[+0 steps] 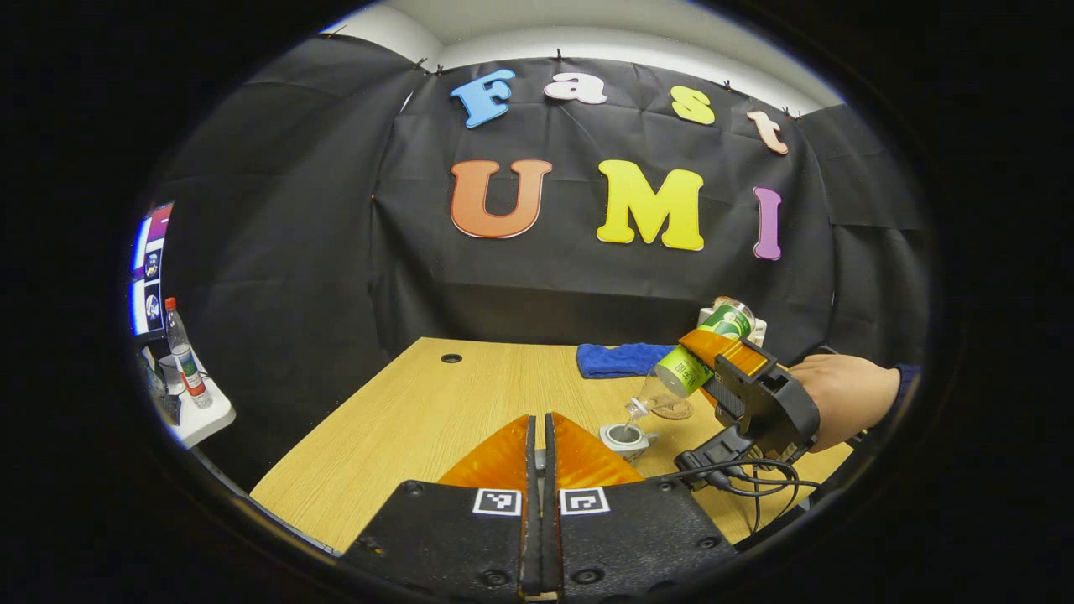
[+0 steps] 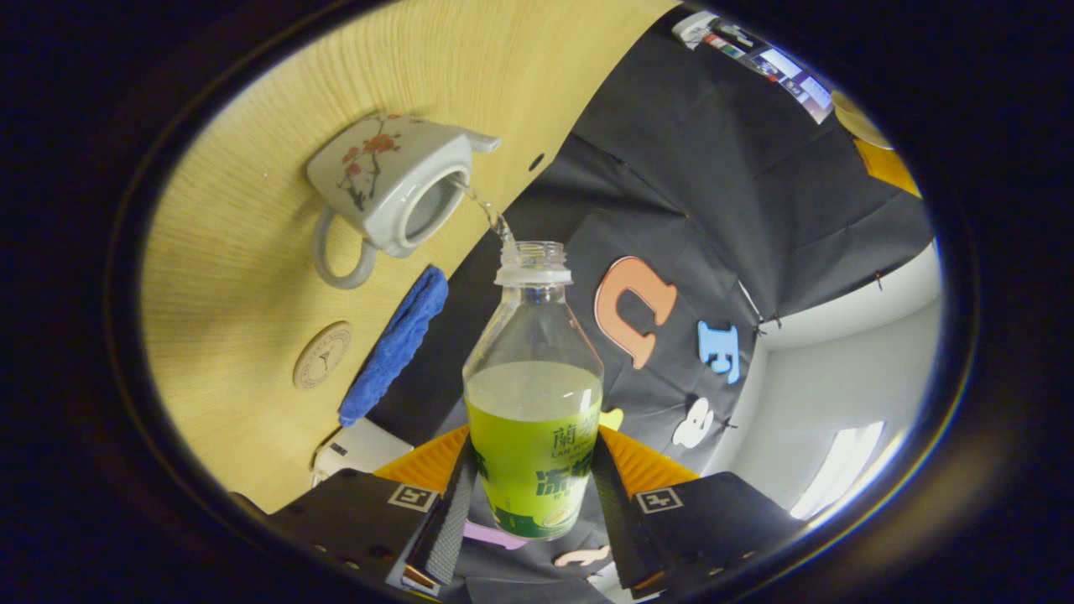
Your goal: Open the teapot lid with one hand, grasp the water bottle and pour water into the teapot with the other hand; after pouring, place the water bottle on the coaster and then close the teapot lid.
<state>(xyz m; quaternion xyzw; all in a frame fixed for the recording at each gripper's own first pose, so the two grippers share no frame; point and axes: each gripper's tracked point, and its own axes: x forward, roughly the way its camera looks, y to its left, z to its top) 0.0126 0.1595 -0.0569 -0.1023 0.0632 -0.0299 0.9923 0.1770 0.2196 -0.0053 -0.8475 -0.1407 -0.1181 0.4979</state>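
— While the right gripper [image 2: 533, 495] clamps the water bottle [image 2: 534, 394] by its green label, both fingers pressed to its sides, where does the mouth point?
— At the teapot [image 2: 390, 189] on the wooden table [image 2: 226, 285]. The bottle is tipped, and a thin stream of water [image 2: 487, 214] runs from its uncapped neck into the pot's open top.
— And the lid?
— I cannot tell where it is. In the left gripper view, the left gripper [image 1: 541, 445] has its fingers drawn together with something small and pale in the slit; what it is I cannot tell.
— The coaster [image 2: 323, 356]?
— Round, flat on the table, between the teapot's handle and a blue cloth [image 2: 394, 344], nothing on it
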